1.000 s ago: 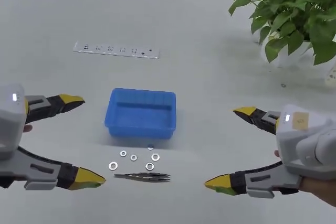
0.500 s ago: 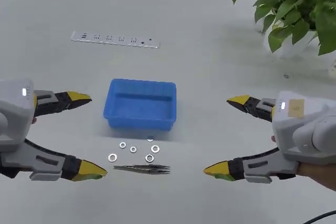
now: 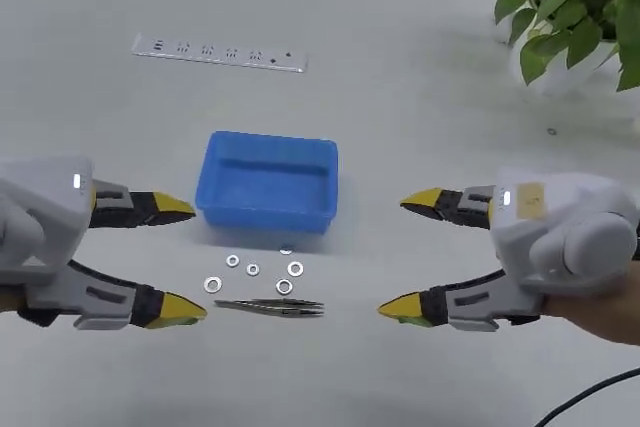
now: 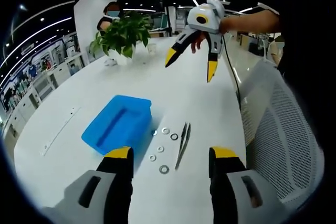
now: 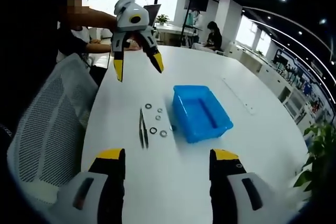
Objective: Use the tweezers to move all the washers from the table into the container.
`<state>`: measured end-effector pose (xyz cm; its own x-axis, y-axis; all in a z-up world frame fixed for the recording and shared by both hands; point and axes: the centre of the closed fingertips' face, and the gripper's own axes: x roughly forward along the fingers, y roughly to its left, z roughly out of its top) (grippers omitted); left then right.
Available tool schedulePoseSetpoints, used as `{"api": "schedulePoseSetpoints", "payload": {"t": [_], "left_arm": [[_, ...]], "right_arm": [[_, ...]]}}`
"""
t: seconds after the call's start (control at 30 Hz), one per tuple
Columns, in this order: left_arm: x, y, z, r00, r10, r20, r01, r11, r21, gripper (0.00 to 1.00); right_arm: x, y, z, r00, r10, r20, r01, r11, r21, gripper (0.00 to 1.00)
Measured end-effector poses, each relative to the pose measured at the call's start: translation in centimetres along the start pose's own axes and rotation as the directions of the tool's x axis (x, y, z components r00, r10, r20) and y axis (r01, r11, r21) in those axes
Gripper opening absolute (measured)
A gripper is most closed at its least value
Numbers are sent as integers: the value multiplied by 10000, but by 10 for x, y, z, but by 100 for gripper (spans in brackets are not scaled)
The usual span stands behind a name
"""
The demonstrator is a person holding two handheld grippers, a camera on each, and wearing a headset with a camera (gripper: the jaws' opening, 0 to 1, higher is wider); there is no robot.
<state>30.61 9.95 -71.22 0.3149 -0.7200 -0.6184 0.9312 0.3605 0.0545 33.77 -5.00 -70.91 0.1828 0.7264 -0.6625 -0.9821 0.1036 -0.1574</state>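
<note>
Tweezers (image 3: 270, 306) lie flat on the worktop (image 3: 420, 77). Their long axis runs sideways between the left tongs (image 3: 195, 260) and right tongs (image 3: 393, 255), both spread wide and holding nothing. Washers (image 3: 253, 269) lie scattered just beyond, before the blue container (image 3: 267, 182).

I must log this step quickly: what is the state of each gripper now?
Left gripper: open, holding nothing.
Right gripper: open, holding nothing.
The thin silver metal tweezers lie on the white table between them.
</note>
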Motion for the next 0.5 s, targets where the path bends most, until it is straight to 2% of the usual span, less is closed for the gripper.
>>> {"api": "schedulePoseSetpoints", "payload": {"t": [0.33,0.5], "left_arm": [[18,-7,-14,9973,-570,-468,587,9977,351,47],[27,-10,-21,9933,-867,-769,907,9947,494,42]], "right_arm": [[20,9,-4,9955,858,-403,-886,9933,-737,53],[30,16,-6,9915,1195,-519,-1240,9877,-949,48]]}}
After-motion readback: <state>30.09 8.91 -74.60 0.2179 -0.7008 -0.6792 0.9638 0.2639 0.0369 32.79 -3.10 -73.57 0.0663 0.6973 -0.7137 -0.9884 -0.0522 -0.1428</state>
